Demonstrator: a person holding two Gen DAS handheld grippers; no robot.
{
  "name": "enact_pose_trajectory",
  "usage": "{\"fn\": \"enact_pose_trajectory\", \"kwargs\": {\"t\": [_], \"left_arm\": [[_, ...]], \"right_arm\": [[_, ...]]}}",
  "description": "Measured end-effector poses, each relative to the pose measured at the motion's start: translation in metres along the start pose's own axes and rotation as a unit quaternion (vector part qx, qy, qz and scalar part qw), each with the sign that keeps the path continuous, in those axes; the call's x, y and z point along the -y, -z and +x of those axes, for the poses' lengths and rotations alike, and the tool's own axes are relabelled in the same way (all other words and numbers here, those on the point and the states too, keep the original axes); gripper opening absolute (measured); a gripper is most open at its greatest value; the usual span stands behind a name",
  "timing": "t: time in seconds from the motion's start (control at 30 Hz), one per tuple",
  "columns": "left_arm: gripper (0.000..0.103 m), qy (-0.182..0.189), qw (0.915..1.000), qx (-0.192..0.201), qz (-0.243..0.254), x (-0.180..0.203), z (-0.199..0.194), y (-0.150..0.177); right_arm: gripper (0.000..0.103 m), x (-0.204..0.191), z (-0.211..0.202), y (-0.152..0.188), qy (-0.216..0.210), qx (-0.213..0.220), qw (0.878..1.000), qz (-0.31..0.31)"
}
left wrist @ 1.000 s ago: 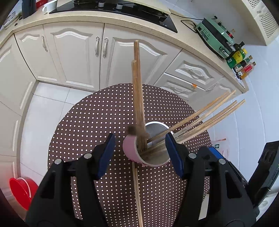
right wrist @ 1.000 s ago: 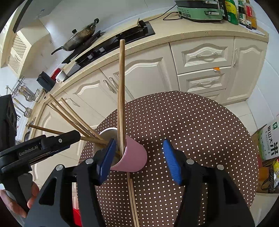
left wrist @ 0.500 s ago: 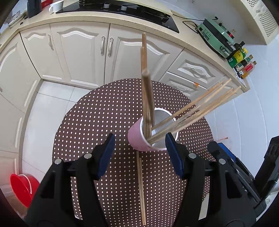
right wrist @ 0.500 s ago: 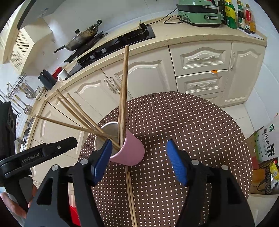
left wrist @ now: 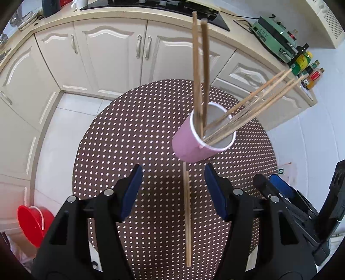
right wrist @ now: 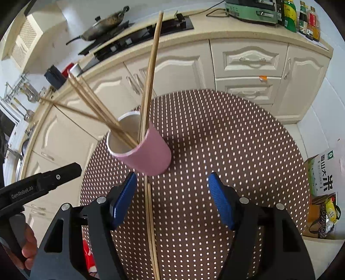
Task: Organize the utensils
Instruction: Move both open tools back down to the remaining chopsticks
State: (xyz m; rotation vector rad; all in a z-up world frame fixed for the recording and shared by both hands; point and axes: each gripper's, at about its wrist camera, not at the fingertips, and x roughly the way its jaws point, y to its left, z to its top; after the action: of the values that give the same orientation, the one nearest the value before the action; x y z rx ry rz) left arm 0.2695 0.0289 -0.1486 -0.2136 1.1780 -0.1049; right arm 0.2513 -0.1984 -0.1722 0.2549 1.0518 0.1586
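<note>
A: Cream kitchen cabinets (left wrist: 112, 56) curve behind a round table (left wrist: 138, 133) covered in brown cloth with white dots. Left wrist view: pink cup (left wrist: 192, 146) stands upright on the cloth, ahead of the left gripper (left wrist: 173, 191) and a little to its right.

B: Contents of the cup?

A: Two chopsticks (left wrist: 199, 71) stand nearly vertical against the near rim. A bundle of thinner chopsticks (left wrist: 254, 107) leans out to the right in this view. One more pair of chopsticks (left wrist: 187, 215) lies flat on the cloth, running from the cup's base back between the left gripper's blue pads (left wrist: 131, 191).

B: Left gripper state?

A: Jaws spread wide, nothing between the pads except the flat pair on the cloth below them. No contact with the cup.

B: Right wrist view?

A: Right gripper (right wrist: 172, 200) likewise spread wide and carrying nothing. Pink cup (right wrist: 146, 153) sits just ahead of its left pad. The flat pair (right wrist: 152, 232) runs along the cloth near that same pad. The upright sticks (right wrist: 151, 75) rise from the cup; the leaning bundle (right wrist: 94, 107) fans left in this view.

B: Other items?

A: Red basin (left wrist: 32, 221) on the floor at lower left of the left view. Wok (right wrist: 105, 23) on the hob and green appliance (right wrist: 250, 10) on the counter in the right view.
</note>
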Motion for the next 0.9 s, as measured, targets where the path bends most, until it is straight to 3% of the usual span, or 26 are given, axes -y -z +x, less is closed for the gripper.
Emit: {"fn": "enact_pose_trajectory", "kwargs": {"t": [0.67, 0.9], "left_arm": [[0.059, -0.054, 0.9952, -0.080, -0.017, -0.039, 0.049, 0.060], [0.059, -0.069, 0.9918, -0.105, -0.022, -0.057, 0.066, 0.075]], "right_arm": [[0.066, -0.014, 0.074, 0.060, 0.035, -0.123, 0.991, -0.046], [0.066, -0.025, 0.091, 0.069, 0.045, -0.144, 0.986, -0.069]]}}
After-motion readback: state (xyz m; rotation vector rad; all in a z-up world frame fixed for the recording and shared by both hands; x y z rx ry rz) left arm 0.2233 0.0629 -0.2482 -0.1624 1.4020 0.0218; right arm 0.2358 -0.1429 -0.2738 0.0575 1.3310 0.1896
